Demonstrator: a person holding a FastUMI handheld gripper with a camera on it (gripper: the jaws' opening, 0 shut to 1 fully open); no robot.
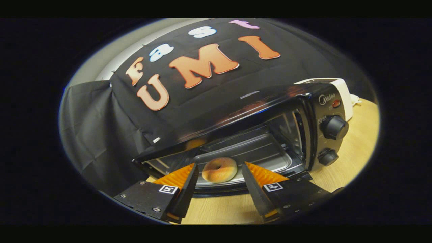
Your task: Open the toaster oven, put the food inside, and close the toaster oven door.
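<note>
The black toaster oven [314,101] stands on a wooden table [357,152] with its front open, and I look into its cavity. A round golden bagel [219,169] lies on the metal tray [266,152] at the front of the cavity. My gripper [220,164] is open. Its two fingertips sit one on each side of the bagel with a gap on both sides, so neither presses on it. The lowered door [216,193] shows as a dark edge just under the tray, between my fingers.
Two black knobs [334,127] [328,157] sit on the oven's right panel. A white appliance [341,88] stands behind the oven at the right. Black cloth hangs behind and to the left of the oven.
</note>
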